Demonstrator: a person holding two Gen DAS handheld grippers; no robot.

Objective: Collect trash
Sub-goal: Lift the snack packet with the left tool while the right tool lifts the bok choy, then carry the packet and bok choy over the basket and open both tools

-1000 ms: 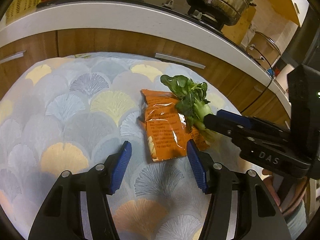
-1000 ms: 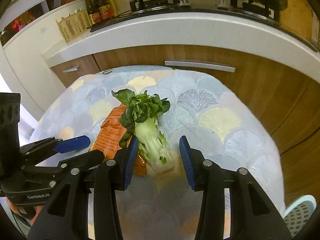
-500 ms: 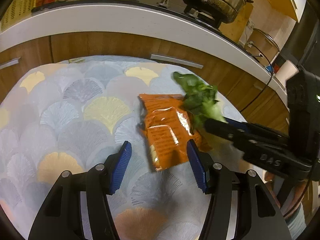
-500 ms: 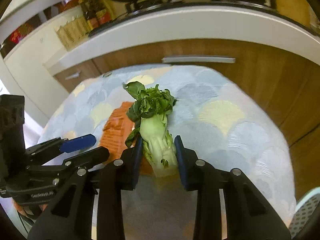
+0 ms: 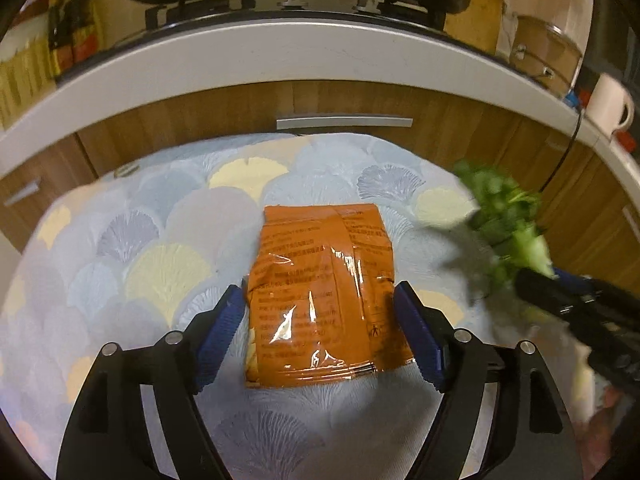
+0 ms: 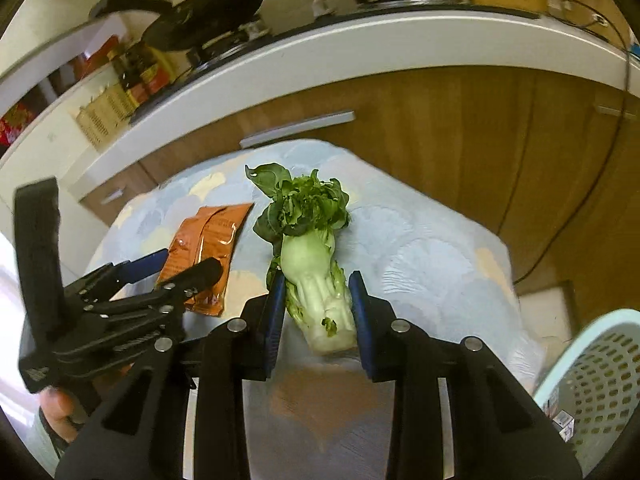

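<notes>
Here, nearest the right camera, the right gripper (image 6: pixel 318 312) is clamped on the pale stem of a bok choy (image 6: pixel 316 264), leaves pointing away; its jaws have just been closing onto that stem. The left gripper (image 5: pixel 320 336) has just been opening, and its jaws stand wide to either side of the orange snack packet (image 5: pixel 320 296), which lies flat on the patterned tablecloth (image 5: pixel 160 240); the pads look just beside the packet's edges, not pressing. A pale blue basket (image 6: pixel 592 380) sits low at the right, likely the bin. Beyond are the wooden cabinet (image 5: pixel 360 100) and white counter (image 5: pixel 280 52). The slick film may buckle or squirt out when squeezed flat; the smooth, tapering stem may slip from the pads on the way to the basket.
</notes>
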